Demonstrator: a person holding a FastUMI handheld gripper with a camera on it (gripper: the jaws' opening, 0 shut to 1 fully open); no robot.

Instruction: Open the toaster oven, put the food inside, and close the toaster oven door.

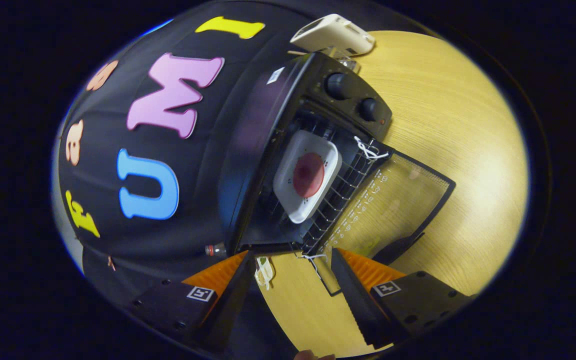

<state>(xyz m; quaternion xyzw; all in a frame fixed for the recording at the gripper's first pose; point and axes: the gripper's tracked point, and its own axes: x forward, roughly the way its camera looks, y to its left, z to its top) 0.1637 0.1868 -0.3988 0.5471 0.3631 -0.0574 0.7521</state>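
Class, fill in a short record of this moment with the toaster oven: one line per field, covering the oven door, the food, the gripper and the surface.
oven door: the toaster oven has its glass door folded down open
food: a round red piece on a white square plate, resting on the wire rack inside the oven
gripper: the gripper is open, fingers apart and empty, just short of the door's edge
controls: two black knobs on the oven's panel
surface: wooden table
step left: closing the door

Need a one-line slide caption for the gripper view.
Open gripper before the open toaster oven, food plate on its rack.
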